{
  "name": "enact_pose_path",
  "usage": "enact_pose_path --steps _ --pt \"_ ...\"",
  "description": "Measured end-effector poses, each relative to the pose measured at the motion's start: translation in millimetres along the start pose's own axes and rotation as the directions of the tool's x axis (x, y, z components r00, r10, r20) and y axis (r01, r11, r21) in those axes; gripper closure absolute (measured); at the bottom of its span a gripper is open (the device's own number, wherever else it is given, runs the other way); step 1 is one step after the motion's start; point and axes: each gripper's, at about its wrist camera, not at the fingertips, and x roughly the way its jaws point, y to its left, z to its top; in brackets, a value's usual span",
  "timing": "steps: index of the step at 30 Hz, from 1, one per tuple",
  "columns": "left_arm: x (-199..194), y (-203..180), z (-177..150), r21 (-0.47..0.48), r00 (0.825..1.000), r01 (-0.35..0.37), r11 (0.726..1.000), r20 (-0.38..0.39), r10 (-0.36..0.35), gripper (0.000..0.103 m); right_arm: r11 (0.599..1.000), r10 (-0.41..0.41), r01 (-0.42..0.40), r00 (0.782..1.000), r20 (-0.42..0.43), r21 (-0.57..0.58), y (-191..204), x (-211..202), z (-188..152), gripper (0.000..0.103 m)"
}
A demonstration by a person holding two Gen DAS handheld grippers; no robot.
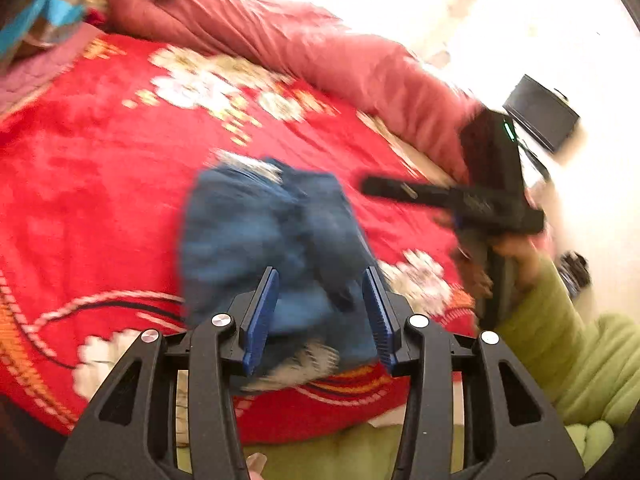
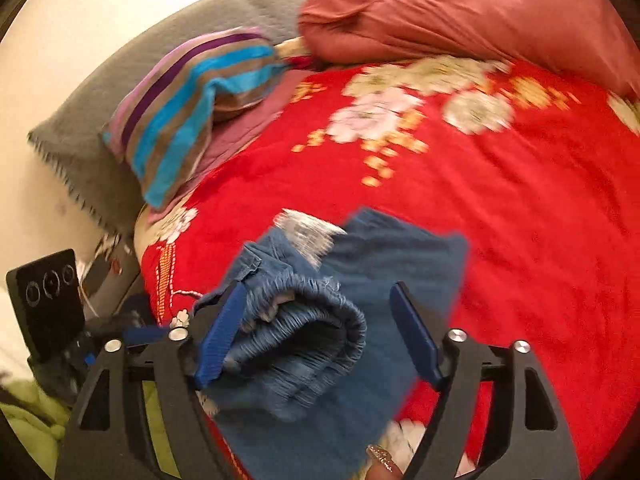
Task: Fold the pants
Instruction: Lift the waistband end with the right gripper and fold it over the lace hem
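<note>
Left wrist view, nearest first: the left gripper (image 1: 322,312) has its jaws released, the two blue pads set wide apart and holding nothing. The folded blue pants (image 1: 272,248) lie just beyond and partly between the pads, resting on the red floral blanket (image 1: 100,168) of the bed. Whether the pads touch the fabric cannot be told because of motion blur. A frayed pale hem shows at the near edge of the pants and another at the far edge. To the right, the right gripper (image 1: 384,188) appears from the side as a blurred black body held by a hand in a green quilted sleeve (image 1: 560,344); its jaw state cannot be read from this view. Farther back, a rose-coloured duvet (image 1: 280,40) is bunched along the far side of the bed.

Right wrist view, nearest first: the jaws of the right gripper (image 2: 320,332) are released and wide apart. The gathered elastic waistband (image 2: 304,332) of the pants lies between the pads, close against the left pad and apart from the right pad. The pants sit near the front edge of the blanket. Beyond, a striped pillow (image 2: 188,112) rests at the left against a grey headboard (image 2: 120,60).
</note>
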Motion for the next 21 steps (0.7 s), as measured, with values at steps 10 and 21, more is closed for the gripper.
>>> enact_pose_path --steps 10,21 --pt "41.7 -9.3 -3.7 0.111 0.979 -0.171 0.979 -0.092 0.182 0.072 0.99 0.057 -0.039 0.99 -0.132 0.138 -3.6 51.1 -6.7 0.031" --pt "38.3 -21.3 -18.5 0.16 0.985 -0.127 0.979 -0.096 0.143 0.072 0.999 -0.036 0.036 0.995 -0.09 -0.005 2.9 23.0 -27.2 0.052"
